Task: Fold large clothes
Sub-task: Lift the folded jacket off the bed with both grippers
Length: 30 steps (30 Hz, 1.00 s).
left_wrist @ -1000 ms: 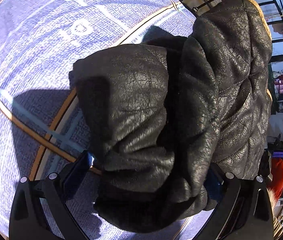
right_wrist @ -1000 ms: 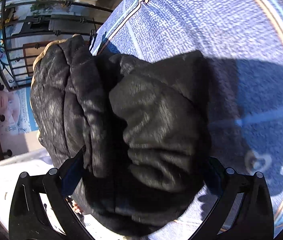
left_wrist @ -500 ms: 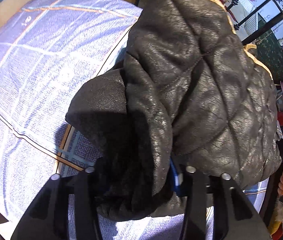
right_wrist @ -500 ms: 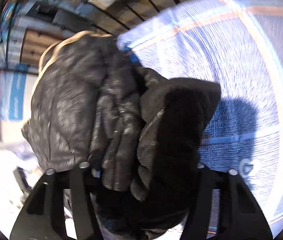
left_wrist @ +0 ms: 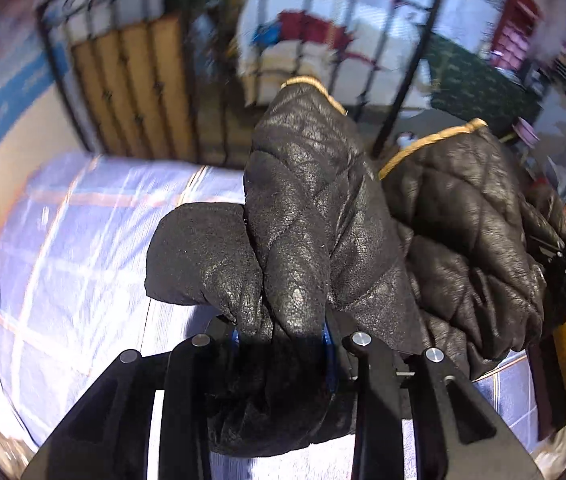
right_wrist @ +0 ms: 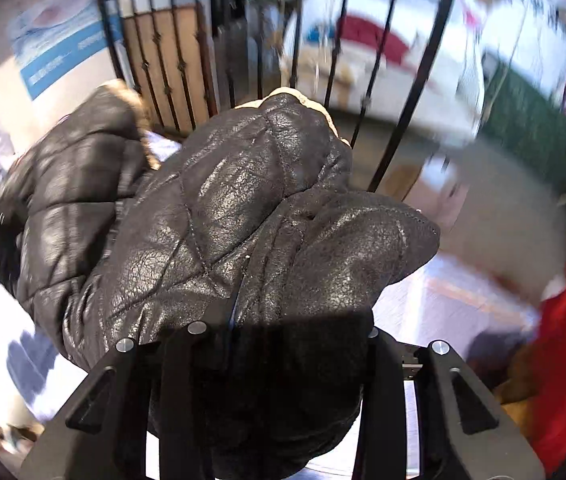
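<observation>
Right at the left gripper (left_wrist: 283,336), the jaws have just been closing and now clench a thick bunch of the black quilted jacket (left_wrist: 307,216); the right gripper (right_wrist: 295,332) has done the same and grips its own bunch of the same garment. From each pair of jaws the jacket runs forward and away, its bulk draped between the two hands and raised off the blue checked bed (left_wrist: 83,248), so its long axis spans from one hand to the other and neither is nearer. It is heavy, crackled, leather-like stuff with a tan trimmed edge (left_wrist: 431,144) at the far side. Beyond stands a black metal rack (left_wrist: 407,80), blurred.
</observation>
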Motion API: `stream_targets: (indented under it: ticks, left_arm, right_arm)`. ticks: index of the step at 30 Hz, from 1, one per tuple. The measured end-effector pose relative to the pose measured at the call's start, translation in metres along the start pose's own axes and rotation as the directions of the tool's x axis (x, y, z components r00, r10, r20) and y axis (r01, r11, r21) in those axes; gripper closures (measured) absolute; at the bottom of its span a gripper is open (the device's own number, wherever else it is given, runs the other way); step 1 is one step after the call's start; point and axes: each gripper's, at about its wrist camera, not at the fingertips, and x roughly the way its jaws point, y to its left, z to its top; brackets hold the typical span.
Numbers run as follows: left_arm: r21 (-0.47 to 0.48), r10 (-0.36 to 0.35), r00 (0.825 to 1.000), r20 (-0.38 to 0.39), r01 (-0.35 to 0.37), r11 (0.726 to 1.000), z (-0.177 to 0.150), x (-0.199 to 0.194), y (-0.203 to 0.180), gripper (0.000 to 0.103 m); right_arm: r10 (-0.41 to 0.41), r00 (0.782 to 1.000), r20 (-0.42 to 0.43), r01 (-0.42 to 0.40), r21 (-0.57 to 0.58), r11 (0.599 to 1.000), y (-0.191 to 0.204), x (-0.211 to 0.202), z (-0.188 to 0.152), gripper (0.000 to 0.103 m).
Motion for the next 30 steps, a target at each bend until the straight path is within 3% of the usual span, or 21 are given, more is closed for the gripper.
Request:
stream_targets:
  ticks: [3, 5, 7, 9, 11, 14, 17, 18, 19, 20, 21, 23, 24, 25, 27, 28, 30]
  left_arm:
    - [0.087, -0.06, 0.994, 0.091, 0.052, 0.995, 0.029, -0.028, -0.034, 0.073]
    - [0.142, -0.132, 0.981, 0.145, 0.111, 0.984, 0.049, -0.047, -0.062, 0.073]
    - [0.23, -0.219, 0.956, 0.195, 0.173, 0.958, 0.071, -0.069, -0.102, 0.073]
    - [0.309, -0.329, 0.918, 0.222, 0.254, 0.917, 0.093, -0.086, -0.145, 0.073]
    - [0.379, -0.451, 0.864, 0.222, 0.35, 0.857, 0.114, -0.102, -0.192, 0.073]
    - [0.497, -0.618, 0.769, 0.164, 0.476, 0.725, 0.137, -0.111, -0.275, 0.072]
    - [0.51, -0.724, 0.689, -0.016, 0.629, 0.587, 0.15, -0.09, -0.361, 0.071]
    - [0.499, -0.739, 0.668, -0.085, 0.671, 0.548, 0.151, -0.075, -0.388, 0.07]
    - [0.498, -0.739, 0.657, -0.151, 0.696, 0.517, 0.147, -0.058, -0.416, 0.069]
    - [0.496, -0.72, 0.658, -0.22, 0.711, 0.498, 0.14, -0.038, -0.445, 0.068]
    - [0.475, -0.693, 0.66, -0.291, 0.728, 0.494, 0.132, -0.017, -0.468, 0.068]
    - [0.485, -0.605, 0.714, -0.353, 0.693, 0.534, 0.108, 0.016, -0.507, 0.064]
    - [0.504, -0.579, 0.73, -0.363, 0.676, 0.537, 0.098, 0.028, -0.521, 0.06]
    - [0.527, -0.573, 0.735, -0.361, 0.668, 0.525, 0.092, 0.034, -0.531, 0.055]
    - [0.538, -0.575, 0.737, -0.356, 0.664, 0.519, 0.089, 0.038, -0.541, 0.051]
    - [0.535, -0.571, 0.736, -0.364, 0.667, 0.519, 0.087, 0.042, -0.538, 0.049]
    - [0.549, -0.544, 0.756, -0.363, 0.646, 0.53, 0.084, 0.049, -0.541, 0.039]
  right_arm:
    - [-0.054, 0.995, 0.084, 0.051, 0.038, 0.998, -0.015, -0.055, 0.005, 0.068]
    - [-0.124, 0.982, 0.144, 0.116, 0.067, 0.991, -0.033, -0.097, 0.006, 0.068]
    - [-0.193, 0.963, 0.191, 0.169, 0.131, 0.977, -0.06, -0.144, 0.002, 0.068]
    - [-0.292, 0.932, 0.216, 0.244, 0.222, 0.944, -0.095, -0.2, -0.01, 0.068]
    - [-0.385, 0.894, 0.231, 0.302, 0.326, 0.896, -0.126, -0.252, -0.032, 0.068]
    - [-0.533, 0.82, 0.208, 0.379, 0.5, 0.779, -0.171, -0.324, -0.08, 0.067]
    - [-0.646, 0.752, 0.13, 0.398, 0.692, 0.602, -0.21, -0.386, -0.144, 0.066]
    - [-0.675, 0.731, 0.097, 0.404, 0.736, 0.543, -0.218, -0.401, -0.165, 0.066]
    - [-0.703, 0.71, 0.041, 0.408, 0.79, 0.458, -0.228, -0.415, -0.197, 0.065]
    - [-0.708, 0.706, 0.011, 0.396, 0.823, 0.408, -0.235, -0.419, -0.218, 0.064]
    - [-0.696, 0.717, -0.034, 0.358, 0.874, 0.327, -0.244, -0.424, -0.252, 0.064]
    - [-0.65, 0.755, -0.086, 0.281, 0.938, 0.202, -0.26, -0.418, -0.313, 0.063]
    - [-0.624, 0.775, -0.099, 0.243, 0.958, 0.149, -0.266, -0.414, -0.34, 0.063]
    - [-0.593, 0.799, -0.103, 0.18, 0.981, 0.072, -0.272, -0.403, -0.375, 0.062]
    - [-0.568, 0.82, -0.073, 0.094, 0.996, 0.007, -0.277, -0.383, -0.409, 0.059]
    - [-0.569, 0.82, -0.06, 0.055, 0.998, -0.025, -0.281, -0.373, -0.426, 0.057]
    - [-0.584, 0.81, -0.051, 0.026, 0.998, -0.051, -0.283, -0.363, -0.433, 0.055]
